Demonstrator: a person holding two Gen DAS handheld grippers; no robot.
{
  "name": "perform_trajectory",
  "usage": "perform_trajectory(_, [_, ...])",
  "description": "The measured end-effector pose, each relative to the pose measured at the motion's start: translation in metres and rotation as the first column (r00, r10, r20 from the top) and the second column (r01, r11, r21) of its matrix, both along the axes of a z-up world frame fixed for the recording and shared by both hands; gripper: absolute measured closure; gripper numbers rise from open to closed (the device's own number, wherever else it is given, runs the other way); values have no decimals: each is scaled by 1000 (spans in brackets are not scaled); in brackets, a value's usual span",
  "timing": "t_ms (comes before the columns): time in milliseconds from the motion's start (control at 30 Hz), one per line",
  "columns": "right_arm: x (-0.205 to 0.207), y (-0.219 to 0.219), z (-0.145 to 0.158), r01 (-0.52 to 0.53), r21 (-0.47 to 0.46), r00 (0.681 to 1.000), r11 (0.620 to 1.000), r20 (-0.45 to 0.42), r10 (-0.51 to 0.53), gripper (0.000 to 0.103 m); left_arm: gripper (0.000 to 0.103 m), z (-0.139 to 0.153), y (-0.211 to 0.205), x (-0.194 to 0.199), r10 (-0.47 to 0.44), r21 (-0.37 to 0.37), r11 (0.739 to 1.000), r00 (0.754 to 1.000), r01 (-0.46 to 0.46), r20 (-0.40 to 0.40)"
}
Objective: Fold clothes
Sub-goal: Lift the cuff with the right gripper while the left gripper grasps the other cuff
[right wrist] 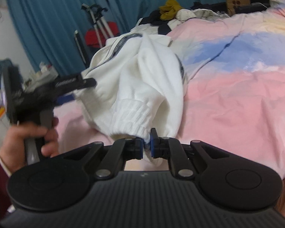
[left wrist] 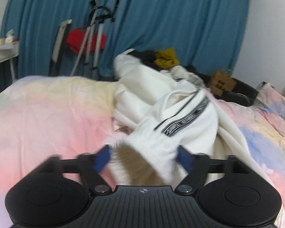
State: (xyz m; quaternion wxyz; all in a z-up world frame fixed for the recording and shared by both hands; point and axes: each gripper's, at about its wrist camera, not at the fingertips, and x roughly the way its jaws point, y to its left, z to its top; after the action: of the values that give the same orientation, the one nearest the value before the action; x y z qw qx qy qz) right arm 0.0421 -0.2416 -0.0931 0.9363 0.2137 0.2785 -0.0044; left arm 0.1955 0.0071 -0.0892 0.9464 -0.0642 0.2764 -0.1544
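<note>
Between the fingers of the right gripper (right wrist: 146,146) a thin pinch of the ribbed cuff of the white sweatshirt (right wrist: 142,79) is clamped, the blue pads closed almost together on it. Only the cuff's edge appears to be caught, so a slip is judged likely if the garment's weight is taken on that bite alone or if it is tugged sideways.

At the left gripper (left wrist: 144,158) the fingers stand wide apart, and another ribbed cuff of the sweatshirt (left wrist: 172,117) lies in the gap between them, its open end turned toward the camera. No contact with either blue pad can be confirmed, since the picture is smeared by motion. If the fingers are closed now, it is judged that only one layer, or nothing, could be caught, and the sleeve would be dropped.

Beyond both sets of fingers the body of the sweatshirt is bunched and partly lifted, its banded sleeve twisted over the rest. A fold begun from this state would probably be crooked unless the cloth is first spread flat.

Under and around it the pastel bedspread (right wrist: 237,98) is seen, and farther ahead a pile of other clothes (left wrist: 161,57) lies just behind the sweatshirt, where loose cloth could be dragged into it.
</note>
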Motion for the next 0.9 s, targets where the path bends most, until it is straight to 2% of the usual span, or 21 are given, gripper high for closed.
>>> perform_trajectory(67, [0,8,3,-17,10,1000,1000,8,17,93,69,3,13,8,36,-38,999,999,-37,-35])
perform_trajectory(167, [-1,30,16,-59,-13,997,998,57,60,93,79,21,45,13,74,-158,984,996,-80,-44])
perform_trajectory(200, [1,39,21,-82,-7,994,997,70,82,93,85,32,56,14,87,-188,978,996,-92,-36])
perform_trajectory(267, [5,61,32,-131,18,986,991,109,128,93,89,63,79,14,110,-231,967,994,-104,11])
perform_trajectory(333, [10,85,43,-185,50,972,981,158,175,92,90,96,102,16,134,-234,966,988,-113,75])
perform_trajectory(467, [33,152,60,-325,114,922,939,260,287,92,90,161,156,33,187,-213,965,969,-150,163])
perform_trajectory(533, [47,186,65,-396,136,892,908,292,346,92,90,189,178,45,230,-163,966,953,-199,197])
perform_trajectory(600, [63,219,68,-464,152,859,873,317,401,92,90,201,202,62,270,-102,962,938,-254,218])
perform_trajectory(700, [90,253,63,-536,166,824,828,318,469,92,89,191,239,102,347,-38,938,922,-345,174])
perform_trajectory(767, [110,267,51,-559,183,818,808,282,502,92,89,163,263,128,394,1,918,912,-397,116])
perform_trajectory(900, [145,286,16,-567,212,824,796,147,547,92,89,95,304,176,460,78,886,887,-456,-33])
